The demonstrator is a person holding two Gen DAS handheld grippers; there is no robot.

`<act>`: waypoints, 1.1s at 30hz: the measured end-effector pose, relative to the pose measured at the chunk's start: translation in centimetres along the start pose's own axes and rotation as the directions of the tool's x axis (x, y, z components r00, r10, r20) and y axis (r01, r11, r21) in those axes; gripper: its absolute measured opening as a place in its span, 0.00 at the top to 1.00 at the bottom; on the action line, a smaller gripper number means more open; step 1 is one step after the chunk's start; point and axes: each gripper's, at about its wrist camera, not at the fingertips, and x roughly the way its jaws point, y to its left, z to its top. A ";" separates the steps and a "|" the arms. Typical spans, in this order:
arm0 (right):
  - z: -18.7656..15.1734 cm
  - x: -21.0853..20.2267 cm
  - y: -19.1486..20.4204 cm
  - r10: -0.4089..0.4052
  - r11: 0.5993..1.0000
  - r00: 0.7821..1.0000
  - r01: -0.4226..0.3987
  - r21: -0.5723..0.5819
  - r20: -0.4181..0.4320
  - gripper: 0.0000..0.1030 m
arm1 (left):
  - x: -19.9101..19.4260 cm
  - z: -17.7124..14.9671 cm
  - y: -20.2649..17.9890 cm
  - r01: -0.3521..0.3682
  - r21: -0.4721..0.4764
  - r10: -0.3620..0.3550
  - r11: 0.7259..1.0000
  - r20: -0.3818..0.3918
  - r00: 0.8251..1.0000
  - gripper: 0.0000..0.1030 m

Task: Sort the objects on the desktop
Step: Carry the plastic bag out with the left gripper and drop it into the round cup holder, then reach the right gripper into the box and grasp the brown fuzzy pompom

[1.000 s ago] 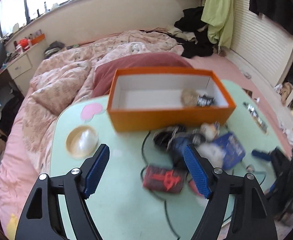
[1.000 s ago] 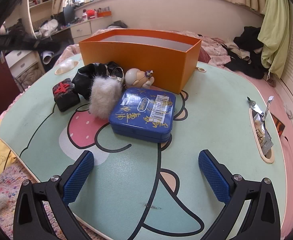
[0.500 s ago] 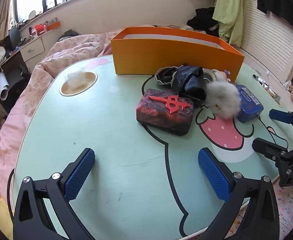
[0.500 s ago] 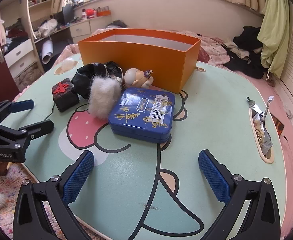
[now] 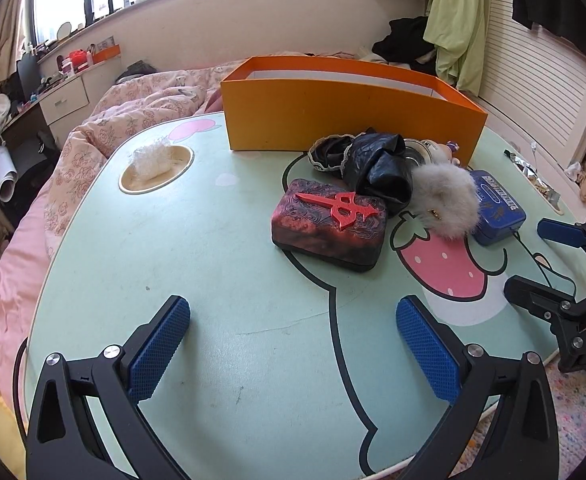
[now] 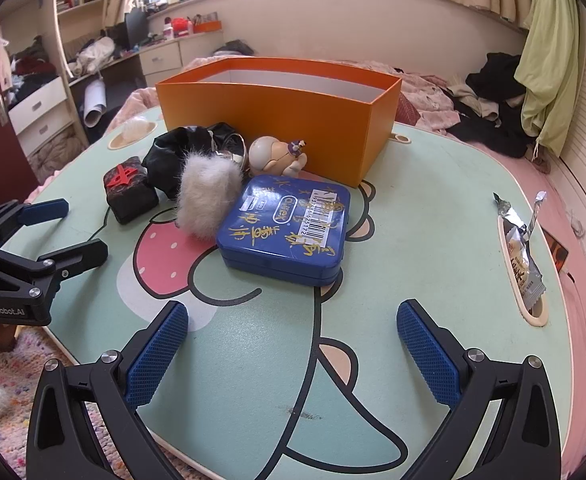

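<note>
Left wrist view: my left gripper (image 5: 293, 344) hangs wide open and empty, facing the red-and-black case (image 5: 329, 223) beside the orange box (image 5: 333, 114). My right gripper (image 6: 293, 346), equally spread and empty, faces the blue tin (image 6: 287, 230) on the bench (image 6: 433, 216).

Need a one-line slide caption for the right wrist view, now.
Open right gripper hovers before a blue tin, fur pompom and orange box on the cartoon table.

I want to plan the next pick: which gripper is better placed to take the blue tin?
Right gripper: open, with the blue tin straight ahead. For the left gripper, it sits far right behind the red-black box.
</note>
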 end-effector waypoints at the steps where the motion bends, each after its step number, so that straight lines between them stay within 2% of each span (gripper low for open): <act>1: 0.0 0.0 0.0 0.000 1.000 1.000 0.000 0.000 0.000 0.00 | 0.0 0.0 0.0 0.000 0.000 0.000 1.000 0.000 1.000 0.00; 8: -0.2 0.0 -0.7 -0.031 0.999 1.000 0.031 0.026 -0.005 0.00 | -0.4 -0.1 -0.1 -0.001 -0.001 0.001 1.000 0.004 1.000 0.00; 11: 0.1 -0.1 -1.6 -0.062 0.996 0.998 0.064 0.066 -0.034 0.00 | -0.8 -0.3 -0.3 -0.001 -0.001 0.001 1.000 0.006 1.000 0.00; 13: 0.7 -0.3 -2.2 -0.046 0.995 0.997 0.050 0.081 -0.059 0.00 | -0.8 -0.4 -0.3 0.000 -0.002 0.000 1.000 0.007 1.000 0.00; 14: 1.2 -0.9 -2.6 -0.034 0.995 0.998 0.038 0.090 -0.048 0.00 | -0.8 -0.4 -0.3 0.000 -0.003 0.000 1.000 0.007 1.000 0.00; 16: 2.6 -2.2 -3.0 -0.063 0.993 0.998 0.063 0.097 -0.006 0.00 | -0.8 -0.4 -0.3 0.000 -0.003 0.000 1.000 0.007 1.000 0.00; 18: 4.3 -3.0 -3.6 -0.140 0.986 0.990 0.138 0.099 0.020 0.00 | -0.8 -0.4 -0.3 0.000 -0.003 0.000 1.000 0.007 1.000 0.00; 20: 6.2 -2.4 -4.4 -0.202 0.975 0.979 0.202 0.095 -0.003 0.00 | -0.8 -0.4 -0.3 0.000 -0.003 0.000 1.000 0.007 1.000 0.00; 25: 9.6 1.5 -7.0 -0.191 0.969 0.976 0.204 0.138 -0.099 0.00 | -0.8 -0.5 -0.3 0.000 -0.003 0.000 1.000 0.007 1.000 0.00; 28: 10.5 2.7 -7.2 -0.233 0.958 0.965 0.249 0.139 -0.119 0.00 | -0.8 -0.5 -0.3 0.000 -0.003 0.000 1.000 0.007 1.000 0.00; 33: 11.6 1.9 -7.8 -0.250 0.950 0.963 0.264 0.164 -0.098 0.00 | -1.0 -0.6 -0.2 0.004 -0.002 -0.004 1.000 0.011 1.000 0.00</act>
